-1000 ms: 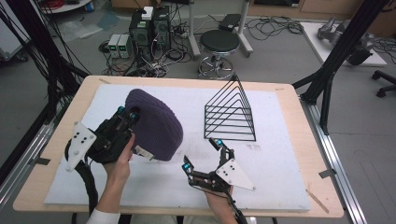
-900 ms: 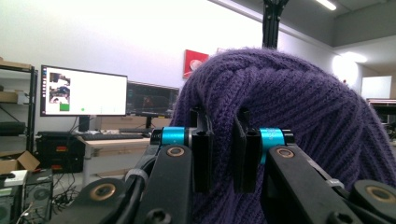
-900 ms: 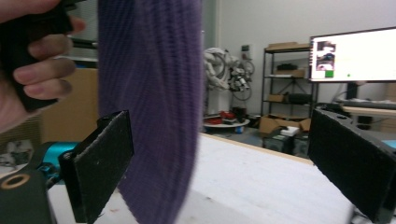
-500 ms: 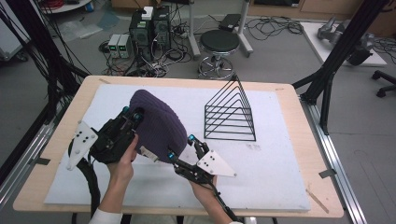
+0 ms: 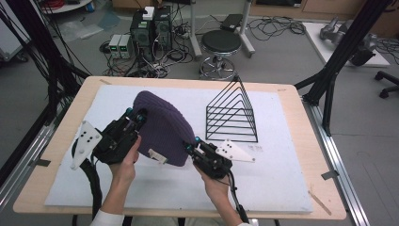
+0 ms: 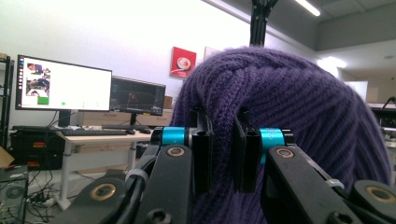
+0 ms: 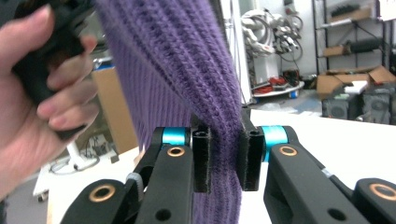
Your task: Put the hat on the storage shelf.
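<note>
Between the black pads of the left gripper (image 6: 223,154), in its own view, a fold of the dark purple ribbed knitted beanie (image 6: 280,107) is pinched; the jaws stand close together with wool squeezed in the narrow slot, and the hat's rounded crown swells above and to the right of them. From the high view that gripper (image 5: 133,117) grips the hat (image 5: 162,127) at its left upper edge, the person's left hand (image 5: 123,162) wrapped round the black handle below it.

Across from it, the right gripper (image 7: 226,158) is clamped on the beanie's ribbed band (image 7: 205,70), which hangs as a thick vertical fold between its two pads. Seen from above, this gripper (image 5: 190,145) bites the hat's lower right rim, with the right hand (image 5: 215,186) behind it. So the hat is held at two opposite edges, over the white mat (image 5: 282,179) covering the pale wooden table (image 5: 296,108); a small white label (image 5: 157,156) shows on its near brim. Whether the underside touches the mat I cannot tell.

Just beside the hat, to its right, a black wire triangular rack (image 5: 233,113) stands upright on the mat. Beyond the table lie a round black stool (image 5: 221,42), computer cases (image 5: 150,28) and tangled cables on the grey floor.
</note>
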`<state>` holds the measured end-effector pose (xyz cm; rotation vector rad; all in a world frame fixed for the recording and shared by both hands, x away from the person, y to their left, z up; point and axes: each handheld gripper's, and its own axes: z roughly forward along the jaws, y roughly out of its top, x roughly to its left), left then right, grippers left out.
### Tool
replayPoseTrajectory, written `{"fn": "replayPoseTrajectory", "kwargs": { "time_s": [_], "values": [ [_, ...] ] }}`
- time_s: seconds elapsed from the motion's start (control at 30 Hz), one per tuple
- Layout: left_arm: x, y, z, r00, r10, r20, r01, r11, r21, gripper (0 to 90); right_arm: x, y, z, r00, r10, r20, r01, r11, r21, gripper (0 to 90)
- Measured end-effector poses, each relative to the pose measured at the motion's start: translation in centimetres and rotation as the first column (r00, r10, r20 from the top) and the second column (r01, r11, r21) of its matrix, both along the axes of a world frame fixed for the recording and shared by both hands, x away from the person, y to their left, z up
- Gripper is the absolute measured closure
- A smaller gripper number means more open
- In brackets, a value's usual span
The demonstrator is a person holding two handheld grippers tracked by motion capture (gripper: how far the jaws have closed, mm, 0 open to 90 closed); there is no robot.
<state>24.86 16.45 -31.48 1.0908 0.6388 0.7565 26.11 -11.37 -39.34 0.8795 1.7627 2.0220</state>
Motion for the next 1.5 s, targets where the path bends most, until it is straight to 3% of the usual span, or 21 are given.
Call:
{"fn": "replayPoseTrajectory", "kwargs": {
  "time_s": [0.13,0.3,0.4,0.63,0.87,1.03,1.2,1.5],
  "values": [
    [0.0,-0.5,-0.1,0.9994,0.028,0.02,-0.029,0.9994,0.021,80.4,0.0,-1.5,1.1,0.9961,-0.071,0.053,0.073,0.997,-0.023,81.0],
    [0.8,-1.8,0.3,0.9963,0.049,0.07,-0.053,0.9972,0.053,80.6,0.5,-3.4,3.0,0.987,-0.124,0.102,0.126,0.992,-0.013,81.8],
    [1.5,-2.6,1.0,0.9951,0.039,0.091,-0.045,0.9968,0.066,80.6,1.0,-4.4,4.6,0.9718,-0.174,0.159,0.183,0.982,-0.043,81.8],
    [2.9,-4.4,3.5,0.9918,0.012,0.127,-0.029,0.9908,0.132,80.6,2.1,-6.1,7.1,0.9508,-0.237,0.199,0.257,0.963,-0.078,81.8],
    [4.2,-5.8,5.5,0.9875,0.011,0.157,-0.033,0.9895,0.141,80.6,3.1,-7.0,9.4,0.9195,-0.302,0.252,0.333,0.939,-0.091,81.7],
    [5.0,-6.7,6.3,0.9891,-0.006,0.147,-0.014,0.9911,0.133,80.5,3.5,-7.6,10.6,0.8998,-0.345,0.267,0.376,0.924,-0.074,81.7],
    [6.3,-7.8,7.1,0.99,-0.018,0.14,0.0,0.9912,0.132,80.5,4.3,-8.4,11.3,0.8785,-0.388,0.279,0.424,0.902,-0.08,81.7],
    [9.0,-10.3,9.4,0.9909,-0.053,0.124,0.034,0.9886,0.146,80.5,5.8,-10.3,13.3,0.8254,-0.48,0.298,0.522,0.85,-0.077,81.6]
  ]
}}
